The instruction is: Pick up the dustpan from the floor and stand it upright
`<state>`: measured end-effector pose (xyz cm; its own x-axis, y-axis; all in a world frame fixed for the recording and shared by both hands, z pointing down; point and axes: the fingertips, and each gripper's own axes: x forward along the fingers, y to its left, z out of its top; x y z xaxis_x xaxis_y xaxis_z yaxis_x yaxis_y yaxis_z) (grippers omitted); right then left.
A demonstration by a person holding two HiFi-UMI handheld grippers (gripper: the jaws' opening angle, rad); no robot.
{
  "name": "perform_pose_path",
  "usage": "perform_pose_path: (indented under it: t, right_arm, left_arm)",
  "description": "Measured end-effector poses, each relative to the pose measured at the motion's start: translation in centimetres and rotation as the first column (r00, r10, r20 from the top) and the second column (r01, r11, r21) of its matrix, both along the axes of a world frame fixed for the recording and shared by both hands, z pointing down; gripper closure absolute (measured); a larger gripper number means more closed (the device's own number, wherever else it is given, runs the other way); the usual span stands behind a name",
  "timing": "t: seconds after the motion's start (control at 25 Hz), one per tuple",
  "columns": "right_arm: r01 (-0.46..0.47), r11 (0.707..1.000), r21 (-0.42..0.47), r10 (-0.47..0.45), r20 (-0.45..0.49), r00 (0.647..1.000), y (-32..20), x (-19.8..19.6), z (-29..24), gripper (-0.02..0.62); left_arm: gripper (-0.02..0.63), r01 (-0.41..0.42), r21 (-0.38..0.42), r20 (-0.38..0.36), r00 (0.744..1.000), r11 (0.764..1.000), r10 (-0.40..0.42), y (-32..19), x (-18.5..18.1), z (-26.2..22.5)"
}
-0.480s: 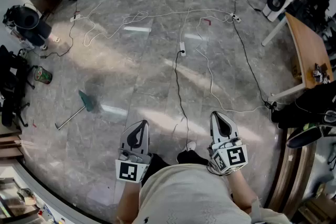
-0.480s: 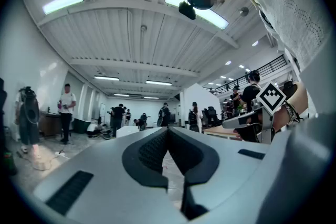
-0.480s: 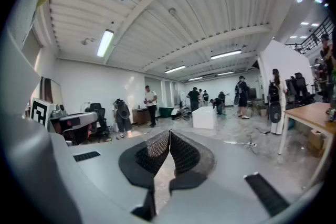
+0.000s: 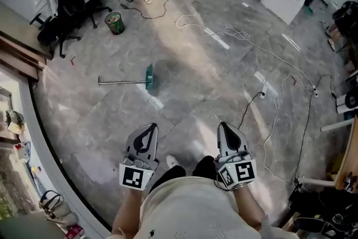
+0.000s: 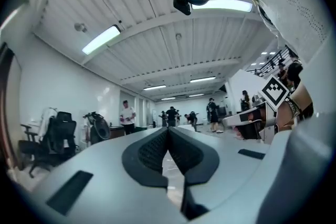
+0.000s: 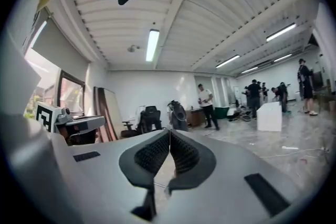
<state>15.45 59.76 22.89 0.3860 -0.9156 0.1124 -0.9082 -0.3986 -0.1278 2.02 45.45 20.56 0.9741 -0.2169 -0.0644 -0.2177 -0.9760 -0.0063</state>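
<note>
Dustpan (image 4: 149,76) now more central and farther ahead

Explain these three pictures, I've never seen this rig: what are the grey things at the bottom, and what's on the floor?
No robot here: a person wears a head camera and holds a two-jaw tool in each hand. The head view looks down at the left tool and right tool, both shut and empty. The other two pictures look along each tool's own jaws into the room. On the grey floor the dustpan lies flat ahead, handle pointing left, not yet picked up; white cables trail at the right.
</note>
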Motion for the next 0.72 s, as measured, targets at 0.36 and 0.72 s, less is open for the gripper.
perform_pose_path:
  t: [0.36,0.72]
  right_arm:
    - [0.42,0.906,-0.054,-0.42,0.006,0.907,-23.5,-8.7,1.8,0.577]
    - [0.663,0.743,-0.086,-0.658,0.086,0.748,-48.5,-10.3,4.3,0.577]
  left_arm:
    - [0.595,0.383,-0.029,0.021,0.924,0.923,-0.382,-17.6,-12.2,1.5]
    - [0.595,0.575,0.025,0.087,0.813,0.817,-0.575,-36.7,-14.7,3.7]
